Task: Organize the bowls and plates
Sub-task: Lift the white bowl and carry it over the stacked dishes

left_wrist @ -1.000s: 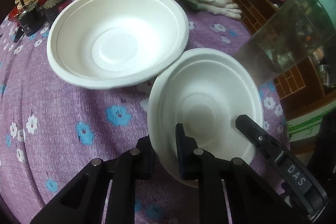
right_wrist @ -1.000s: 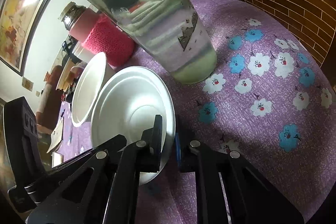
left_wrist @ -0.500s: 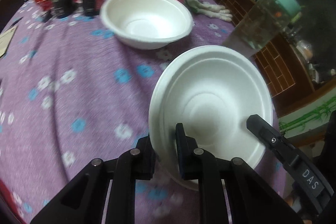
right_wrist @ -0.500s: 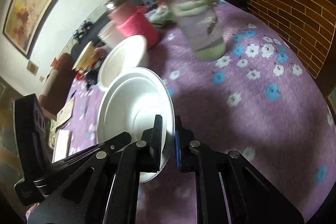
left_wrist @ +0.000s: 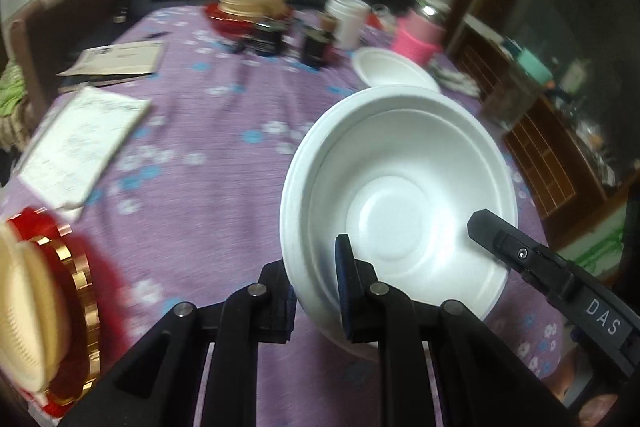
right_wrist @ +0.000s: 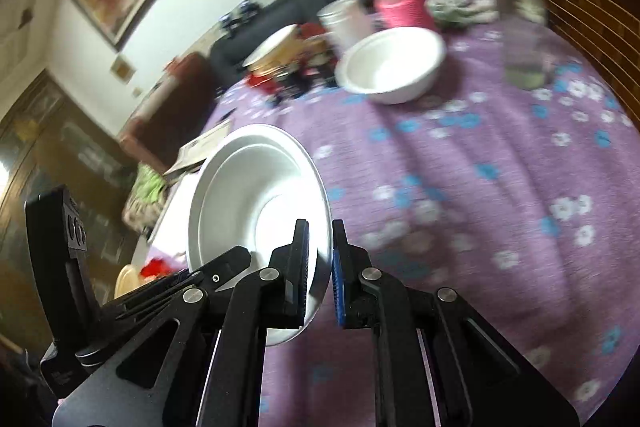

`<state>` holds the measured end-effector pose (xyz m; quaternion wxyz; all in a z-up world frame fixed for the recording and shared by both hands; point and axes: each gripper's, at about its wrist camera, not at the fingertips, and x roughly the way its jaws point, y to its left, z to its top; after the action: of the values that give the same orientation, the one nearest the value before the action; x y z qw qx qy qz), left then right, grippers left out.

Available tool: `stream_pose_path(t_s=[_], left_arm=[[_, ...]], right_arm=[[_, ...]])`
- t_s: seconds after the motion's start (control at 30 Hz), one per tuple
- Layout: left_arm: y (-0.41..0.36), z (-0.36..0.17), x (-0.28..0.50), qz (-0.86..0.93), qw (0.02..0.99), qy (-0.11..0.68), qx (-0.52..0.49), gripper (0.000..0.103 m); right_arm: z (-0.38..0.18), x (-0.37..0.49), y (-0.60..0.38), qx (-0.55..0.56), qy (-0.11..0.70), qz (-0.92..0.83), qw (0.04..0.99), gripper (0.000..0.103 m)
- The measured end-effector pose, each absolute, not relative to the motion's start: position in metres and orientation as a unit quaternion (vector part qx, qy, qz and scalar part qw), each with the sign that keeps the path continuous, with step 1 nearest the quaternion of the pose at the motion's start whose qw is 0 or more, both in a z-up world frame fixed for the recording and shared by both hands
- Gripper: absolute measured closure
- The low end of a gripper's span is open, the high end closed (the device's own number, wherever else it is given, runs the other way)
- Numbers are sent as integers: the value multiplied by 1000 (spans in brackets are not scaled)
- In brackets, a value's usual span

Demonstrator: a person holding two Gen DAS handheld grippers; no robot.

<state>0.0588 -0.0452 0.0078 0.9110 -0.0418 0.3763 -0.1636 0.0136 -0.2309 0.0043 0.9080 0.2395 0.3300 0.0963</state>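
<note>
Both grippers had pulled back from the far side of the table, carrying the white plate [left_wrist: 400, 187] up and away with them, so the bowl [left_wrist: 394, 71] that a second earlier filled the left wrist view now sat small and distant. Nearest, the left gripper [left_wrist: 316, 291] was clamped narrow on the plate's near rim, one pad inside the rim and one beneath. The right gripper [right_wrist: 320, 267] pinched the opposite edge of the same plate, its tip showing in the left view beside the plate's right side. Held between the two, the plate hung tilted above the purple flowered tablecloth [left_wrist: 192, 219], touching nothing else. Beyond it lay papers [left_wrist: 84, 151] to the left, then the bowl resting alone on the cloth near a pink knitted sleeve [left_wrist: 416, 41] and a white jar [left_wrist: 346, 21]. Judging by this, plate and bowl were being separated, and the plate still needed a place to be set.
</note>
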Motion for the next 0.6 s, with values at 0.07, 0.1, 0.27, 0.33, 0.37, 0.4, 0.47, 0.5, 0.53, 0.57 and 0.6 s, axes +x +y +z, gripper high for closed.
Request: stream_pose_path(t_s=[0.07, 0.1, 0.27, 0.33, 0.37, 0.4, 0.47, 0.5, 0.53, 0.57, 0.6], left_arm=[[-27, 10, 51, -149, 917, 367, -51, 87], [-17, 11, 47, -142, 920, 362, -56, 87], [35, 10, 24, -99, 932, 342, -73, 87], [56, 9, 17, -79, 935, 336, -82, 87], [65, 8, 15, -71, 936, 334, -87, 87], [77, 7, 12, -62, 937, 331, -97, 87], [92, 4, 6, -50, 937, 330, -106, 87], [101, 2, 4, -43, 937, 329, -111, 87], [108, 1, 1, -40, 937, 328, -115, 87], [112, 0, 0, -36, 937, 327, -119, 87], [117, -1, -2, -31, 937, 326, -123, 87]], right_arm=[[6, 13, -209, 230, 331, 117, 908, 93], [7, 13, -198, 223, 330, 126, 909, 93], [10, 15, -146, 193, 337, 172, 905, 93], [9, 16, -122, 180, 344, 189, 902, 93], [9, 16, -111, 172, 346, 197, 901, 93], [9, 15, -101, 165, 346, 203, 901, 93], [10, 13, -81, 153, 349, 216, 899, 93], [10, 12, -72, 145, 349, 222, 899, 93], [10, 11, -62, 137, 349, 227, 899, 93], [10, 10, -55, 131, 350, 231, 898, 93], [10, 10, -50, 127, 351, 234, 898, 93]])
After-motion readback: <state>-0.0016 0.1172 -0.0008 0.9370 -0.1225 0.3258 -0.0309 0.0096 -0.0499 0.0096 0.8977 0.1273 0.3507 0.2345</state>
